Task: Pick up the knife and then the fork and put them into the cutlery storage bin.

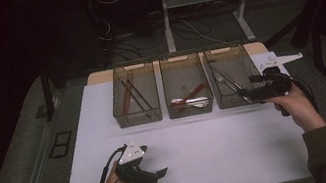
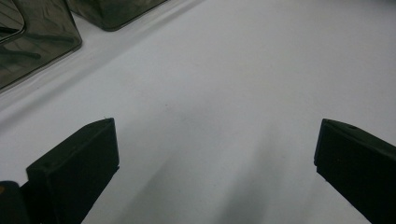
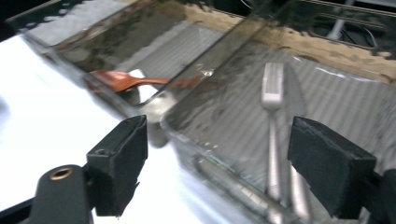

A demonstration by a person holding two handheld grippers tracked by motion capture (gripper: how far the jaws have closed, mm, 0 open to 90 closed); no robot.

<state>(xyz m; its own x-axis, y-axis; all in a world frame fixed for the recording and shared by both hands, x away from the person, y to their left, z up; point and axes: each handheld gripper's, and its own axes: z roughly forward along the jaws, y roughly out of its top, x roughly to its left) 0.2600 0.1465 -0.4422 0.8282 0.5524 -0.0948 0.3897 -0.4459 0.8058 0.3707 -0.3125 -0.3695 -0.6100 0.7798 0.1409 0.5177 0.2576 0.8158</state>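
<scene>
Three clear bins stand in a row at the back of the white table (image 1: 211, 144). The right bin (image 1: 246, 59) holds metal forks (image 1: 222, 80), and one fork (image 3: 272, 88) lies straight ahead in the right gripper view. My right gripper (image 1: 247, 85) hovers at this bin's front right corner, open, jaws wide with nothing between them (image 3: 217, 135). The middle bin (image 1: 180, 58) holds a reddish spoon (image 3: 116, 79) and a white spoon (image 1: 190, 100). My left gripper (image 1: 158, 176) rests low over the table at the front left, open and empty (image 2: 215, 135).
The left bin (image 1: 131, 66) holds dark chopsticks (image 1: 129, 97). A white three-cornered plate (image 1: 277, 58) lies at the table's back right corner. Bare white tabletop stretches between the bins and the front edge. Desk legs and cables stand on the floor behind.
</scene>
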